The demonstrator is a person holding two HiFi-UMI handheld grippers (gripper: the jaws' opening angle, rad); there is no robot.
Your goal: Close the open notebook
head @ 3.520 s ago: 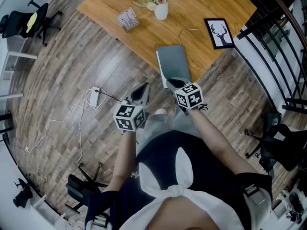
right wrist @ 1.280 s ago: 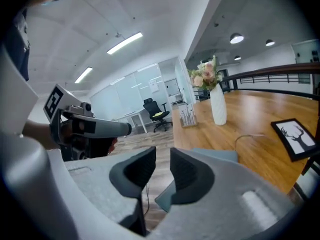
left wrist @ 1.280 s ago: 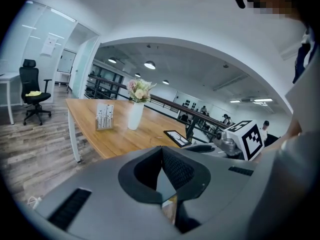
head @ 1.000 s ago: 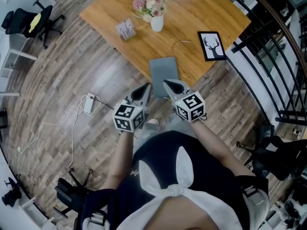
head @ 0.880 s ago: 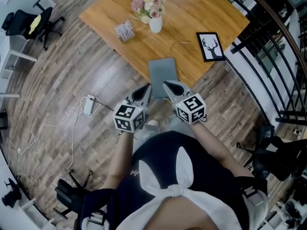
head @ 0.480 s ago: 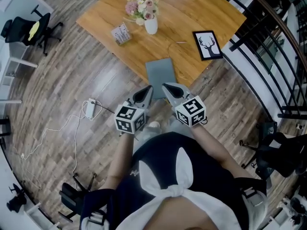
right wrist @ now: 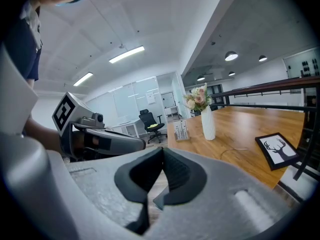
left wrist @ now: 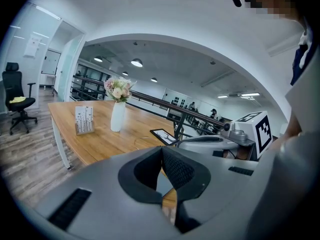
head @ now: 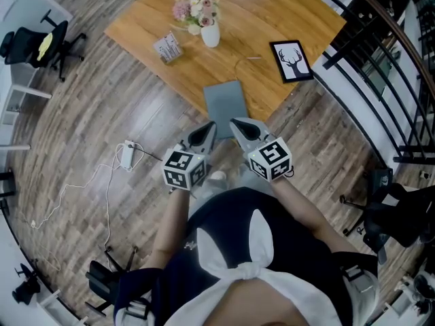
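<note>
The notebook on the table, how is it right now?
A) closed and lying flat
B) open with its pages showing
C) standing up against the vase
A: the grey notebook lies flat near the edge of the wooden table, with its cover shut and no pages showing.

Flower vase [head: 210, 36], deer picture [head: 291, 60], card stand [head: 167, 47], office chair [head: 27, 41]

My right gripper [right wrist: 162, 159]: jaws pressed together, nothing between. My left gripper [right wrist: 100, 139] alongside, frame left. Beyond: wooden table [right wrist: 245, 129] with flower vase [right wrist: 207, 124], card stand [right wrist: 181, 130], deer picture [right wrist: 277, 151].
</note>
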